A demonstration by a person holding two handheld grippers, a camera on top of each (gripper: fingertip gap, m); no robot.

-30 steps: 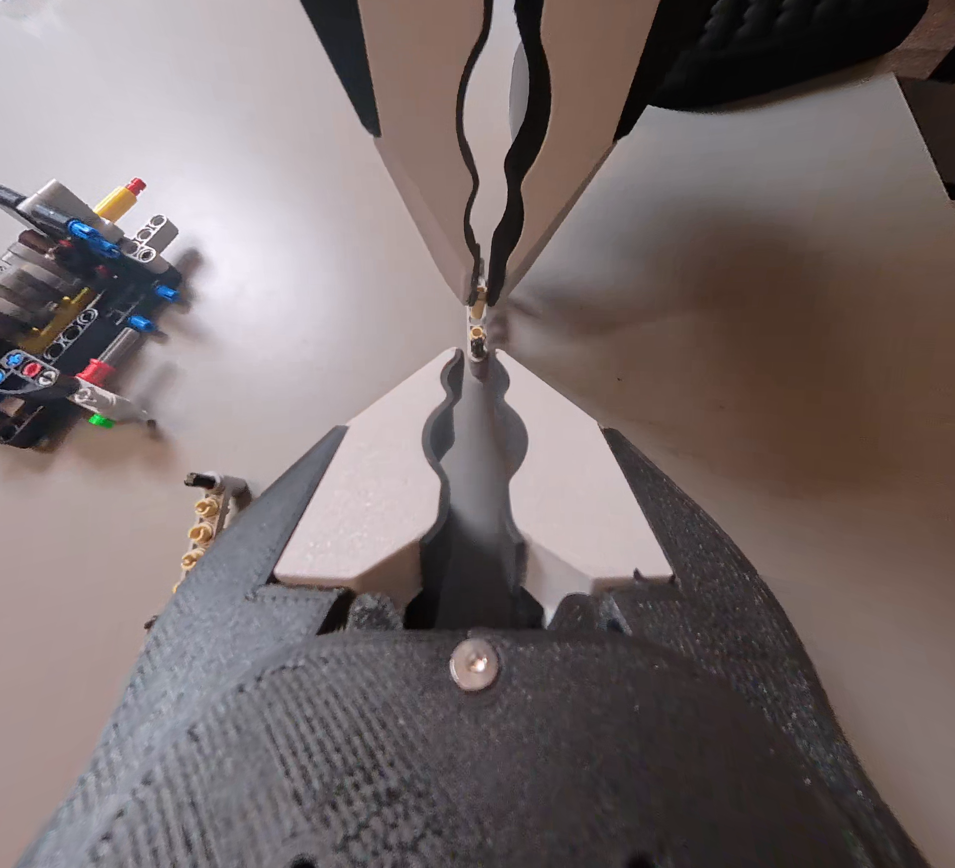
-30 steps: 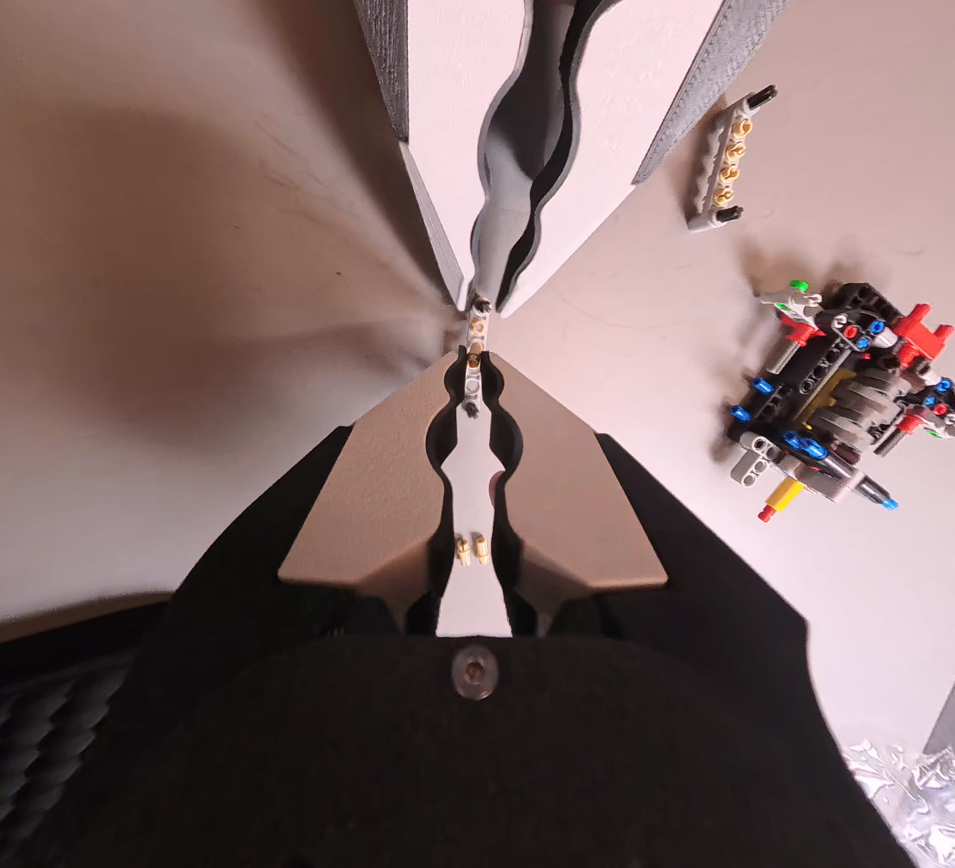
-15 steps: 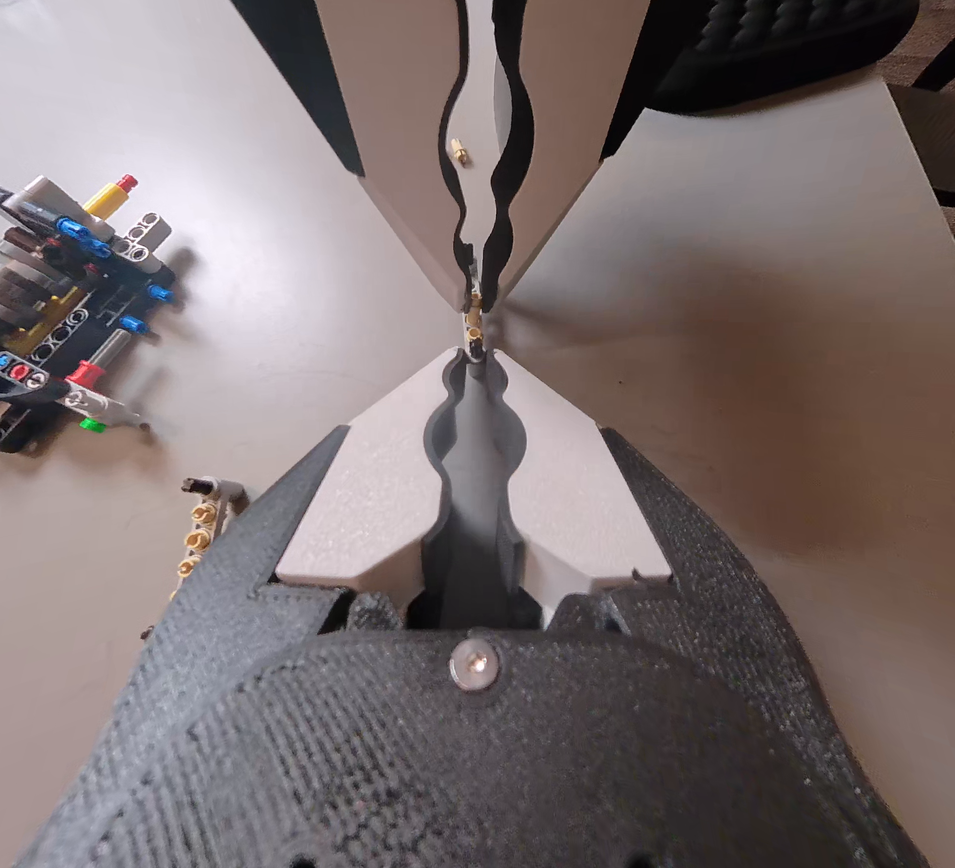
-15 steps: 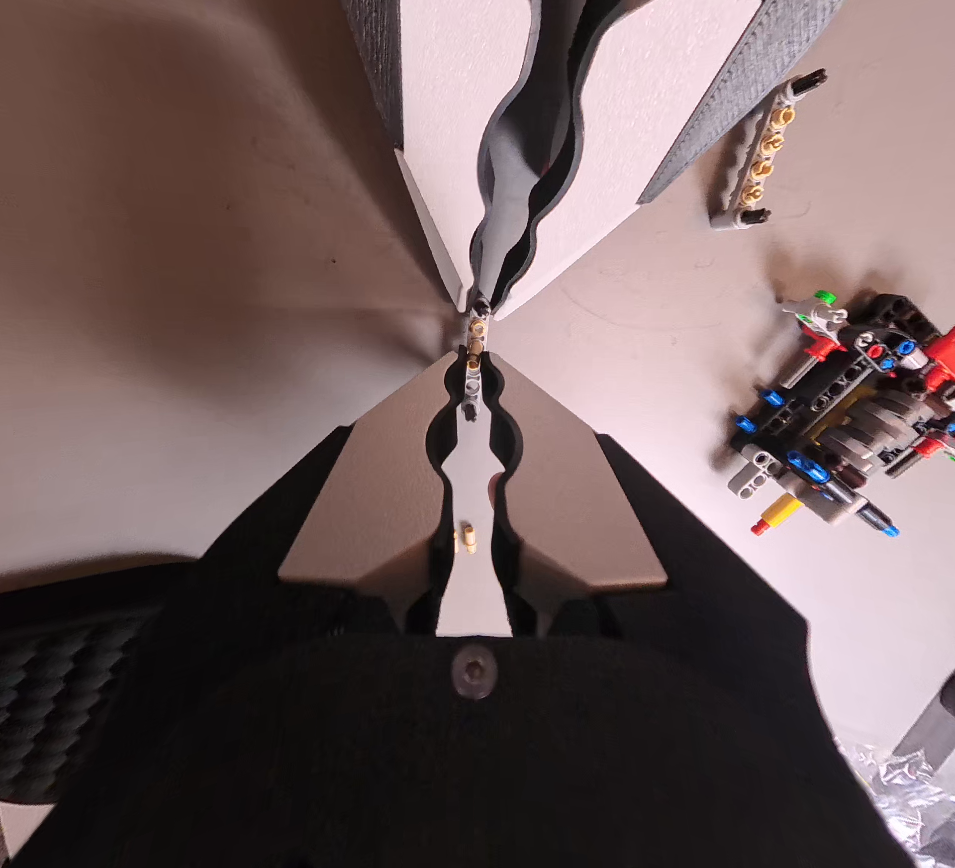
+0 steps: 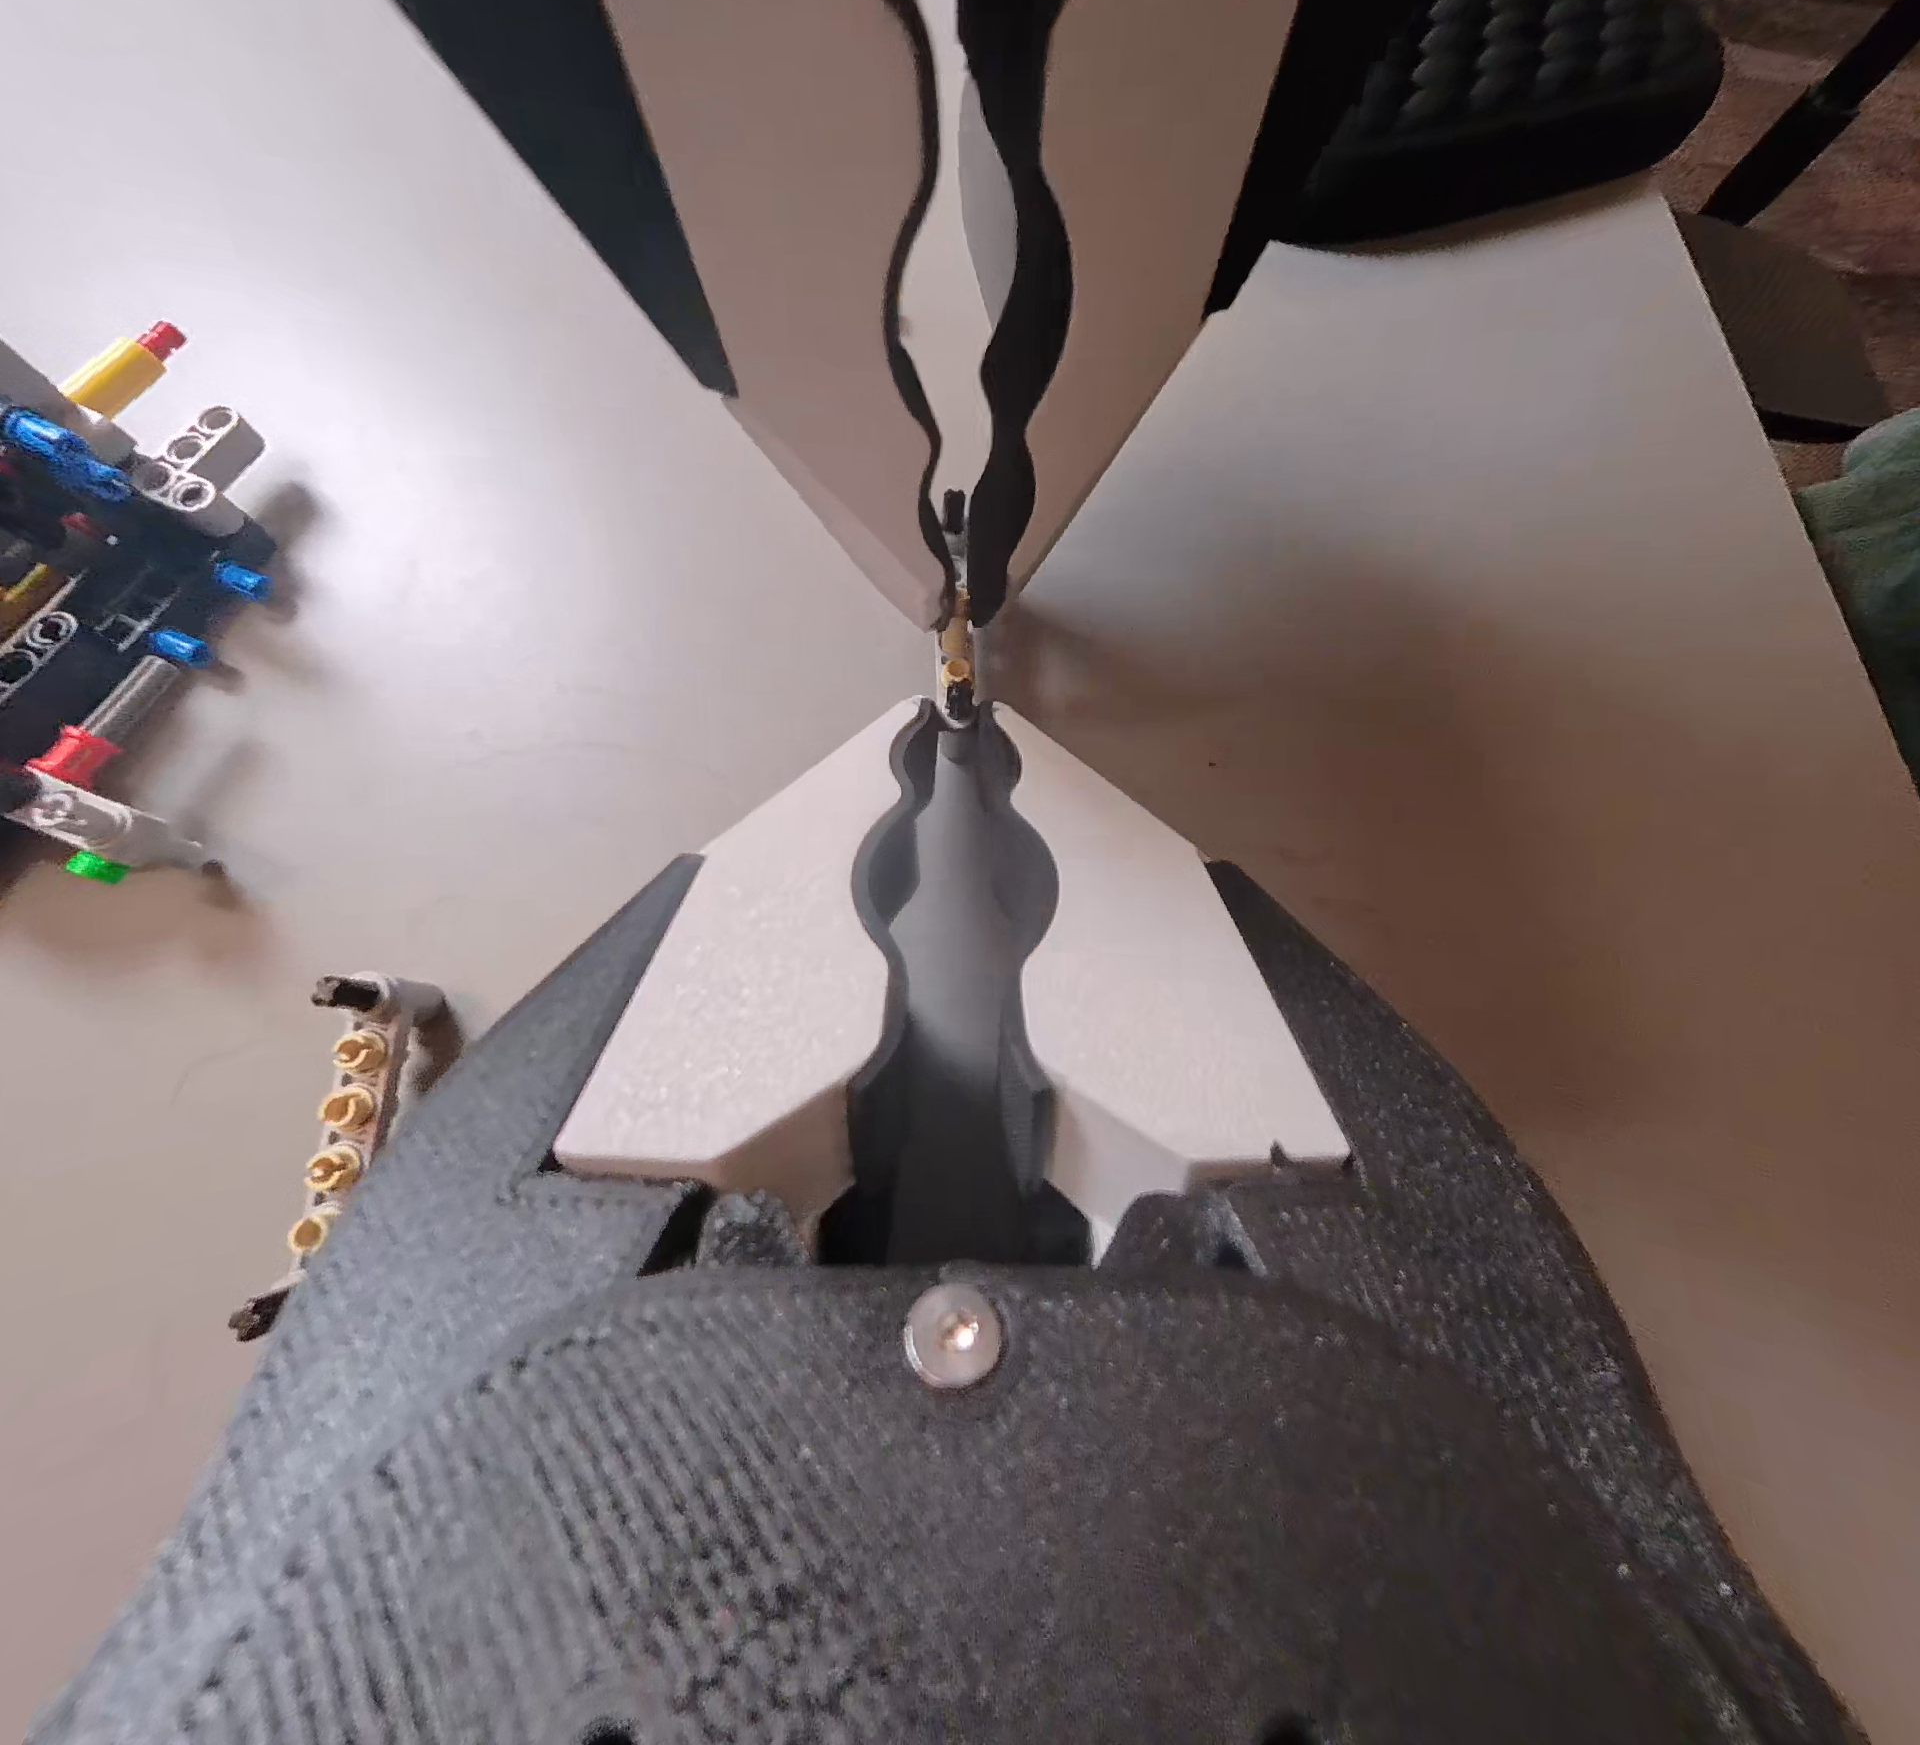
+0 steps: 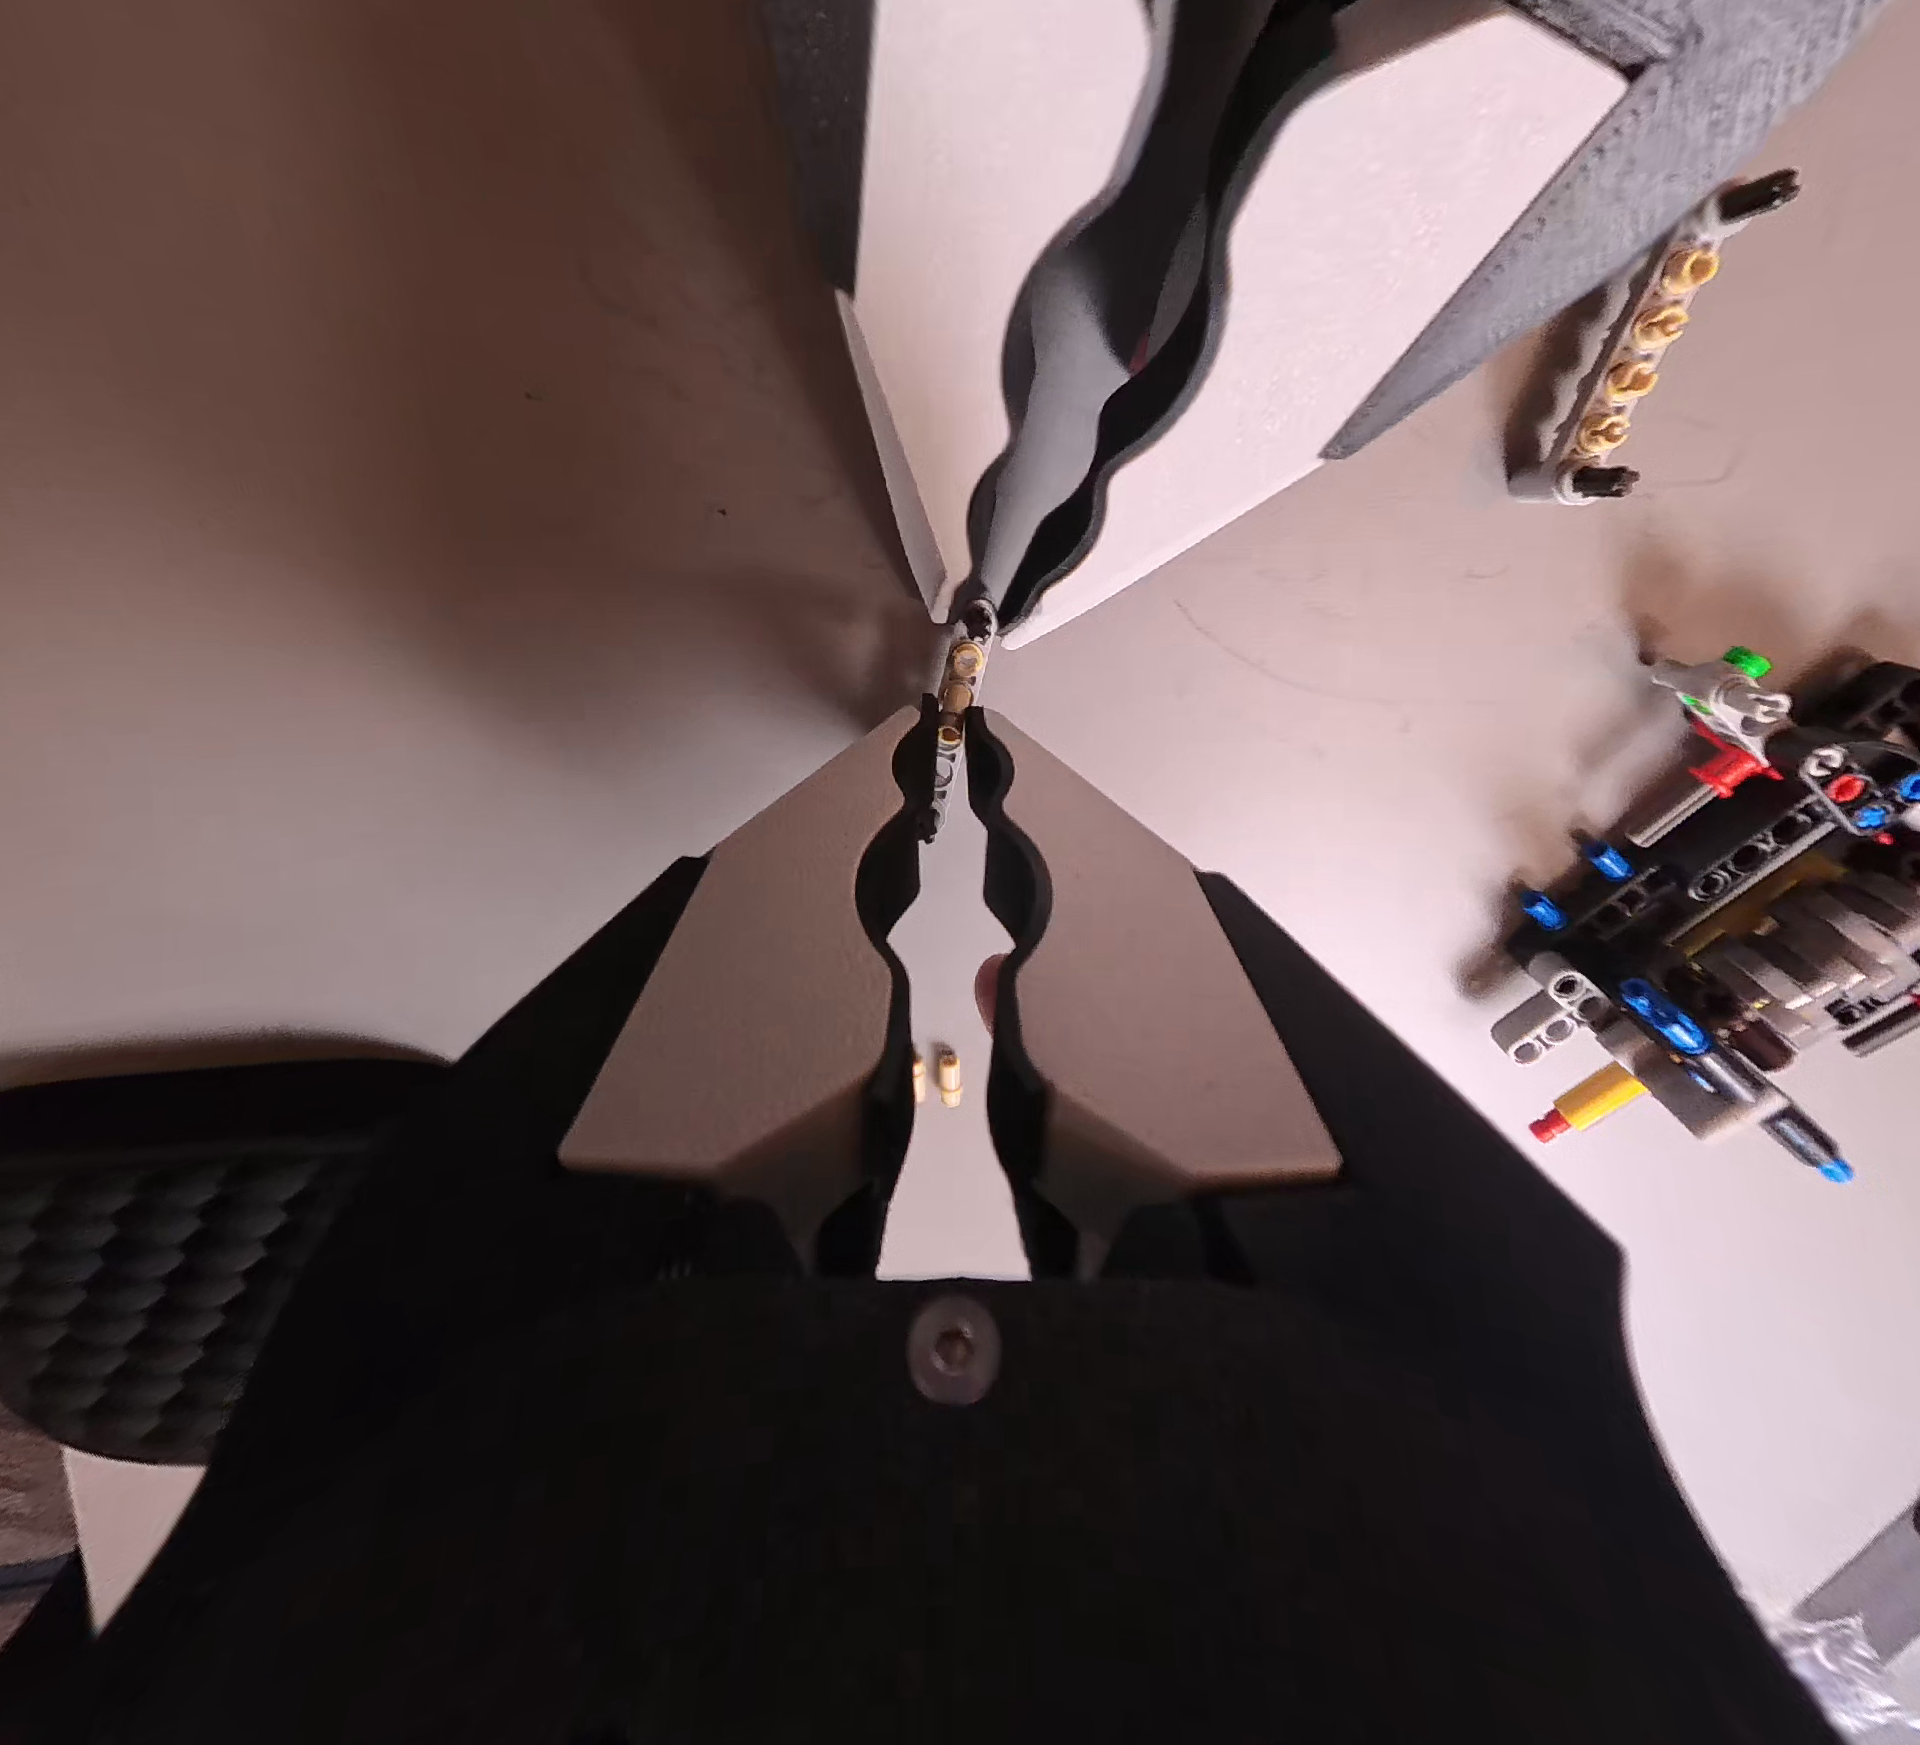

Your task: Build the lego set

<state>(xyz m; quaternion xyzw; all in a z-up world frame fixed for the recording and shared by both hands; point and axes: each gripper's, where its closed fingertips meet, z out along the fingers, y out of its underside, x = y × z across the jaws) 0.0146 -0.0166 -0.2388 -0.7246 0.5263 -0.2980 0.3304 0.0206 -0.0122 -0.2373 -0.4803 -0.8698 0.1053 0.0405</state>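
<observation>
Two grippers meet tip to tip above a pale, matte counter [image 5: 1455, 916], beyond whose far edge a black mesh chair [image 5: 1507, 54] stands on brown flooring. The left gripper [image 5: 958, 708] and the right gripper [image 6: 945, 739] each have their fingers clamped on opposite ends of one small grey beam [image 6: 954, 708] carrying tan pins, held in the air between them. A second grey beam [image 6: 1631, 345] with tan pins lies on the counter, near the partly built model [image 6: 1745, 916] of black, grey, red and blue parts. Two loose tan pins [image 6: 940, 1072] lie under the right gripper. No writing is readable.
</observation>
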